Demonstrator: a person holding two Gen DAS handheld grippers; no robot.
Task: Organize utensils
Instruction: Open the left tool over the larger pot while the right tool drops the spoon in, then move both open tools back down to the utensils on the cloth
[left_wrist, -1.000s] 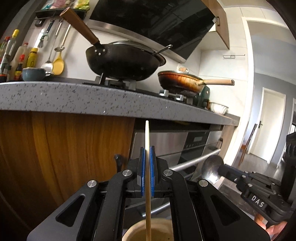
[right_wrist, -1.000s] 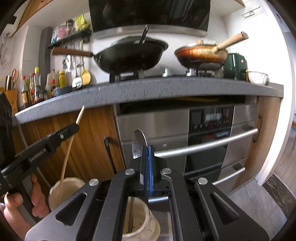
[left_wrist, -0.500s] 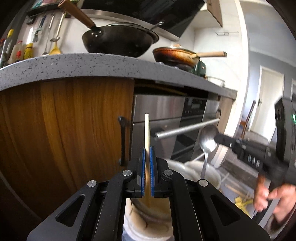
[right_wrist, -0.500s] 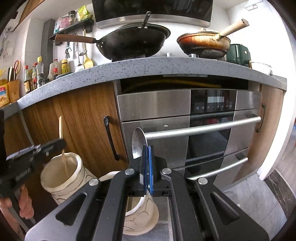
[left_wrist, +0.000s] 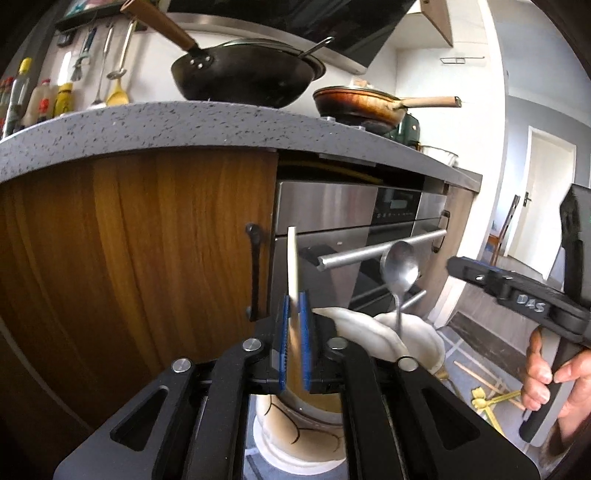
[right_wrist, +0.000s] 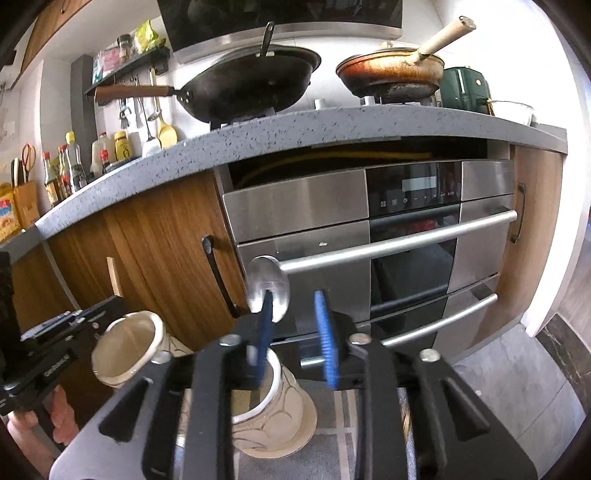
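The steel oven (right_wrist: 369, 236) fills the far middle of the scene under a speckled grey surface (right_wrist: 258, 136), with wood cabinet doors (left_wrist: 147, 240) to its left. On the surface a black wok (right_wrist: 251, 85) sits left of a rust-coloured frying pan (right_wrist: 391, 74).

On the floor, near the cabinet, stand two cream ceramic holders side by side. The left holder (right_wrist: 129, 347) sits under the left claw (left_wrist: 294, 332), and the right holder (right_wrist: 273, 417) sits under the right claw (right_wrist: 295, 332).

The left claw is clamped on a pale wooden chopstick (left_wrist: 292, 266). The stick stands upright between the blue pads, its top well above them and its lower end pointing down into the left holder.

The right claw stands apart, its blue pads clearly separated. A metal spoon (right_wrist: 267, 288) stands in the right holder with its bowl up. From the right wrist view the bowl shows just behind the left pad, blurred; I cannot tell whether pad and spoon touch. From the left wrist view the spoon's handle runs down into the holder, beside the right claw's black body.
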